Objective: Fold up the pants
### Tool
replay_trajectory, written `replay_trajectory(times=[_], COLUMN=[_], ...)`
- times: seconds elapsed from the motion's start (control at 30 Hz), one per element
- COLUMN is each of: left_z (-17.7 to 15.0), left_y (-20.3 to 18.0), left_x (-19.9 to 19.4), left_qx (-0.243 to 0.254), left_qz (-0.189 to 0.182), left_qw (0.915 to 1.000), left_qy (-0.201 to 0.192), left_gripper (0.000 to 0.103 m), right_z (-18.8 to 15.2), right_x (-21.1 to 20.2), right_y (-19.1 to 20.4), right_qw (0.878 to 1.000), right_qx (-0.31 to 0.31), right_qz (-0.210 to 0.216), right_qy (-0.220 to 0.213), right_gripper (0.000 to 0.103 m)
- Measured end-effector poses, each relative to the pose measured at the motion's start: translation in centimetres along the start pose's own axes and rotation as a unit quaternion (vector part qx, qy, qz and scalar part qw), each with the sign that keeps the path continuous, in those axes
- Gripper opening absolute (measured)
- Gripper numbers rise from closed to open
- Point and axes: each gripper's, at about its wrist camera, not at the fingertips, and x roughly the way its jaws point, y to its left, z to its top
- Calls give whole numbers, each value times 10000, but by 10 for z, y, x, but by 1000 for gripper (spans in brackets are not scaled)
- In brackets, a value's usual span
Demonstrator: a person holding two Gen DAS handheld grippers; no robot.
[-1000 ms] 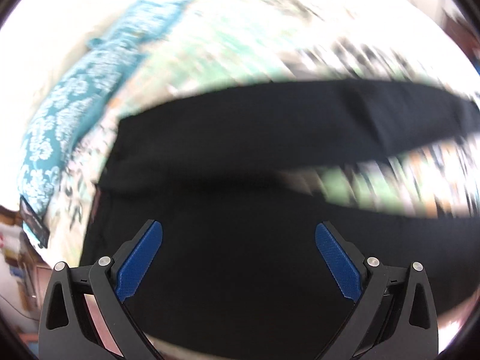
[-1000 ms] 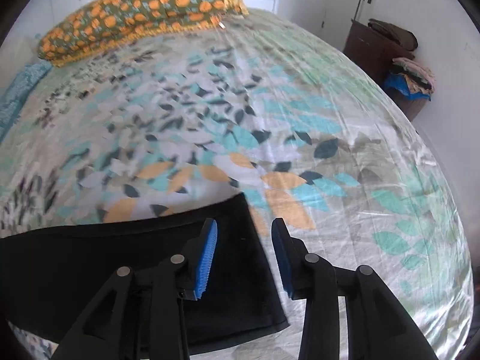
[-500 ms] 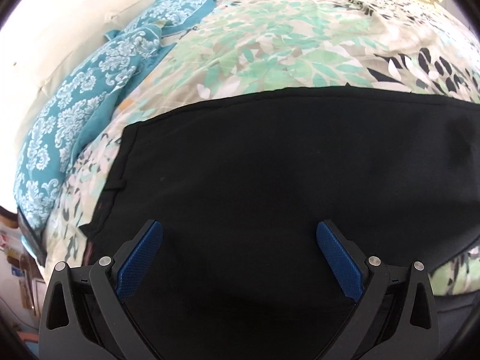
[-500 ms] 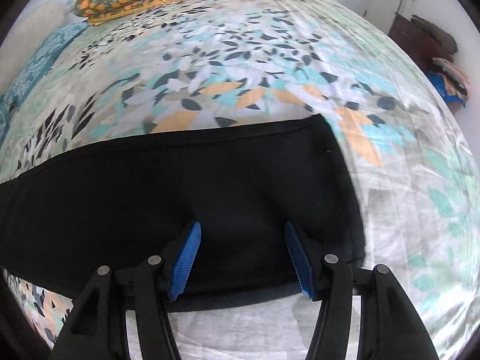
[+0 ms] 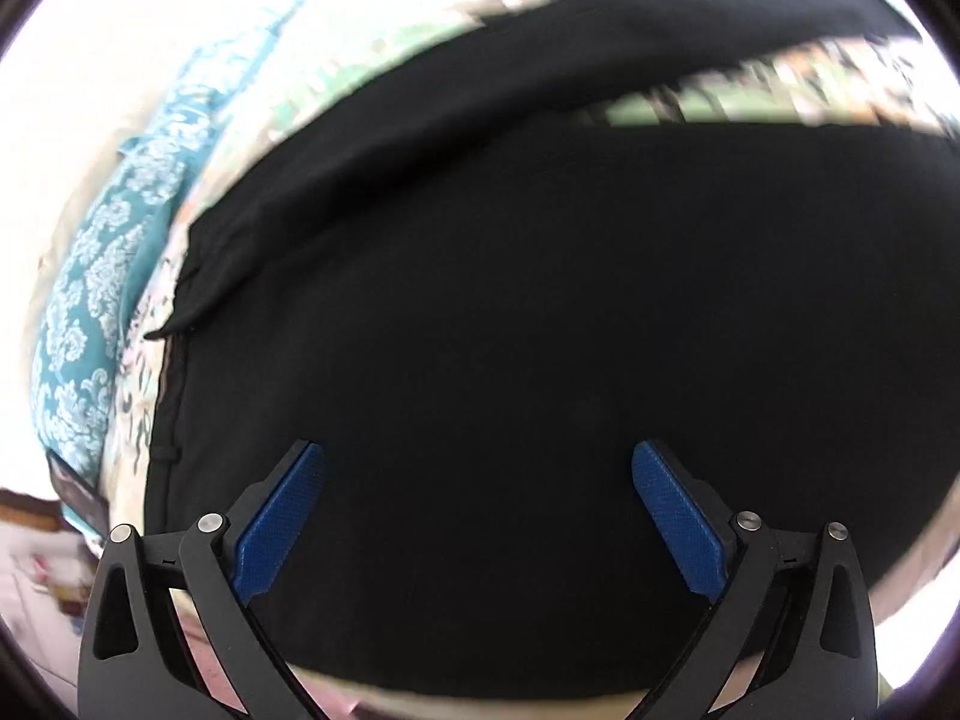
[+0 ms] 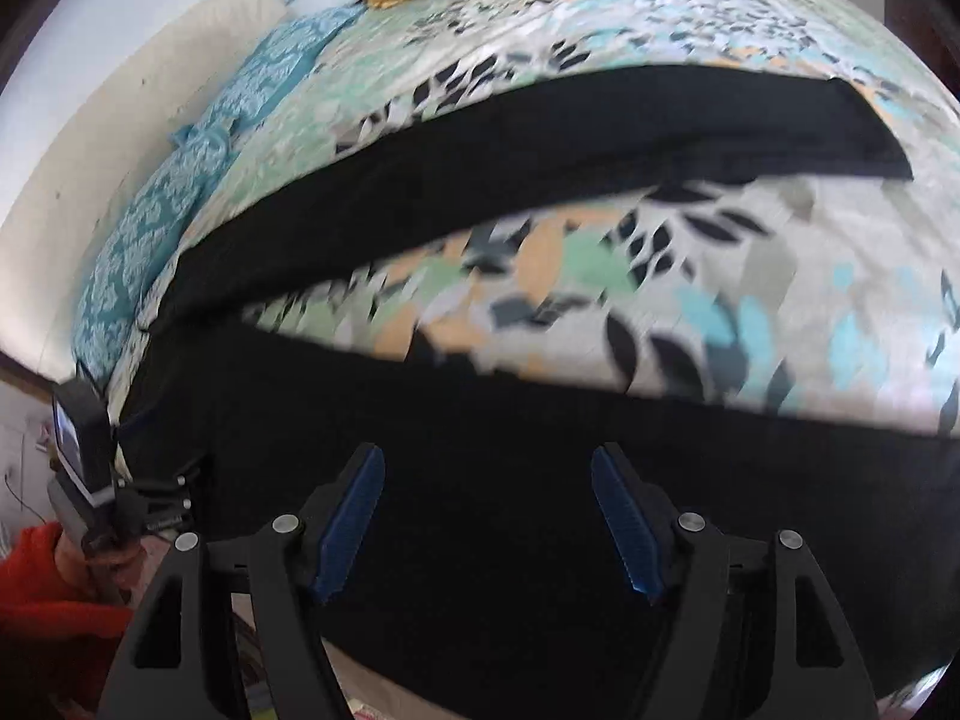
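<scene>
Pants [image 6: 540, 540] spread flat on bed [image 6: 750, 300], legs apart, near leg along bed's near edge. Left tool [image 5: 478, 516] and right tool [image 6: 487, 516] both agape, empty. Grip near leg hem and waist together; lift evenly onto far leg.

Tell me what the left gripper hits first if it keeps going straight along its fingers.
Most likely the black pants: the left gripper is open, and dark fabric fills the view between and beyond its fingers. Depth is unclear.
</scene>
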Motion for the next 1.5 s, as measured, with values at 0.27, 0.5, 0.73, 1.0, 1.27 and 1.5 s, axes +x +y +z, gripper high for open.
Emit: replay_trajectory(times=[0.27, 0.5, 0.73, 1.0, 1.27, 1.5], left_z=[-30, -20, -2, -19, -14, -26], left_y=[28, 64, -12, 13, 15, 19], left_x=[-1, -38, -21, -6, 3, 1], left_qx=[-492, -1546, 37, -485, -639, -716], left_qz=[-755, -1146, -701, -517, -529, -541], left_qw=[9946, 9789, 9947, 9973, 9964, 9958], left_qy=[512, -691, -747, -204, -197, -174], left_gripper=[102, 102, 102, 103, 102, 103], right_z=[-57, -54, -40, -54, -60, -52], right_x=[8, -28, 28, -83, -140, -115], right_y=[39, 35, 66, -29, -256, -277], right_qw=[9935, 9991, 9979, 9953, 9518, 9661], right_qx=[-693, 197, -341, 557, 2598, 2483], right_qz=[-726, 16, 360, -367, -1628, -494], right_qy=[540, -369, 409, -697, 19, 503], right_gripper=[83, 83, 83, 80, 81, 51])
